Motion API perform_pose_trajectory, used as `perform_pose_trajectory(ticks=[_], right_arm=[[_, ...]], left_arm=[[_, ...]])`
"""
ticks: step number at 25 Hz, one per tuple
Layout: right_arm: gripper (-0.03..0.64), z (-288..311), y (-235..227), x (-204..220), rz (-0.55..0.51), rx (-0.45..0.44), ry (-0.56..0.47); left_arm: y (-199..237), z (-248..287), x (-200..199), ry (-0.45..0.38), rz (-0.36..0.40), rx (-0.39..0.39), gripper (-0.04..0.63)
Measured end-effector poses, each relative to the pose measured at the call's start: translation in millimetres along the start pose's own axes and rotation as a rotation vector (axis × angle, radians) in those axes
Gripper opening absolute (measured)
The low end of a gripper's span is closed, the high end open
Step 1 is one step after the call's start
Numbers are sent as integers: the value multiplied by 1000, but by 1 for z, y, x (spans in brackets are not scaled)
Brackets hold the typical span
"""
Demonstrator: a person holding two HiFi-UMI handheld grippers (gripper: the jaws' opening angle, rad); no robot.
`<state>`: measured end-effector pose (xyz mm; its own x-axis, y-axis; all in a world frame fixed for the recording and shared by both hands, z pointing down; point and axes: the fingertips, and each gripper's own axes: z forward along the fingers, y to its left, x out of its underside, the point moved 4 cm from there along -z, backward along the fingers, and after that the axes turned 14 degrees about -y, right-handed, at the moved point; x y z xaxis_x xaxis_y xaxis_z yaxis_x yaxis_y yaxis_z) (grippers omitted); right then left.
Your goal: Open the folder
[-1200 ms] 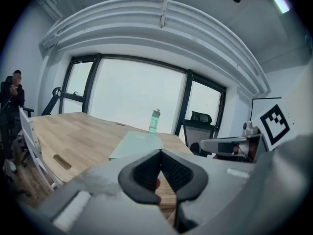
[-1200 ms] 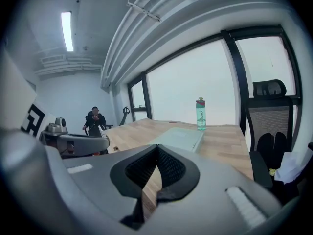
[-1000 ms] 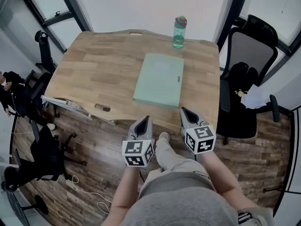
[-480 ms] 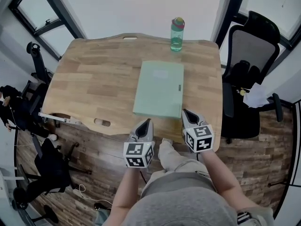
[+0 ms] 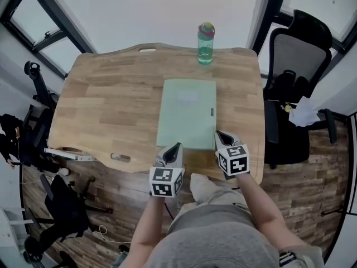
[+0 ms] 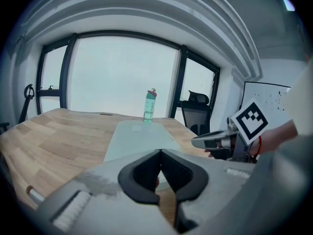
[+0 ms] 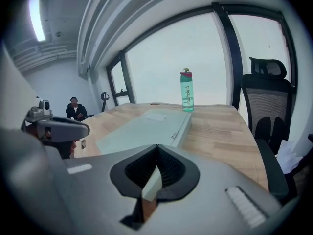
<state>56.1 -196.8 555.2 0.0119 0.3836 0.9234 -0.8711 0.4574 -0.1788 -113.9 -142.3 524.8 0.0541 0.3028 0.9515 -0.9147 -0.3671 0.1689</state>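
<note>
The pale green rectangular folder (image 5: 187,113) lies flat and closed on the light wooden table (image 5: 111,105), set right of centre, long side running away from the person, its near edge close to the table's front edge. A faint paler label sits on its cover toward the far end, and there is a small dark mark on its right edge. Just at the near left corner, the left gripper (image 5: 173,148) hovers with its jaws pressed together at the tips, nothing between them. Over at the near right corner, the right gripper (image 5: 220,135) points down over the folder's edge, and its jaws meet tip to tip as well, pinching nothing; the folder's corner only shows through the gap behind the tips. Both carry their black-and-white marker cubes toward the person. Beyond the folder's far end, apart from it, a translucent green water bottle with a pink lid (image 5: 205,36) stands upright near the table's back edge. To the right of the table is a black mesh office chair (image 5: 295,66) with crumpled white paper (image 5: 305,115) on its seat, all on a dark wood-plank floor (image 5: 312,194).
</note>
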Motion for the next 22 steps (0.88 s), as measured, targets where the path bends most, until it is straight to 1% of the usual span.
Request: perform_pose_trajectory(ticks=[5, 10, 16, 22], right_arm=[[0, 20, -10, 10, 5, 19, 52], [0, 34, -15, 18, 3, 23, 102], [1, 43, -22, 28, -10, 32, 159], [2, 42, -22, 30, -28, 15, 169]], left_arm=[[7, 16, 7, 52, 28, 39, 0], [12, 28, 9, 82, 31, 62, 2], [19, 40, 12, 124, 53, 92, 2], [22, 46, 15, 165, 105, 132, 43]])
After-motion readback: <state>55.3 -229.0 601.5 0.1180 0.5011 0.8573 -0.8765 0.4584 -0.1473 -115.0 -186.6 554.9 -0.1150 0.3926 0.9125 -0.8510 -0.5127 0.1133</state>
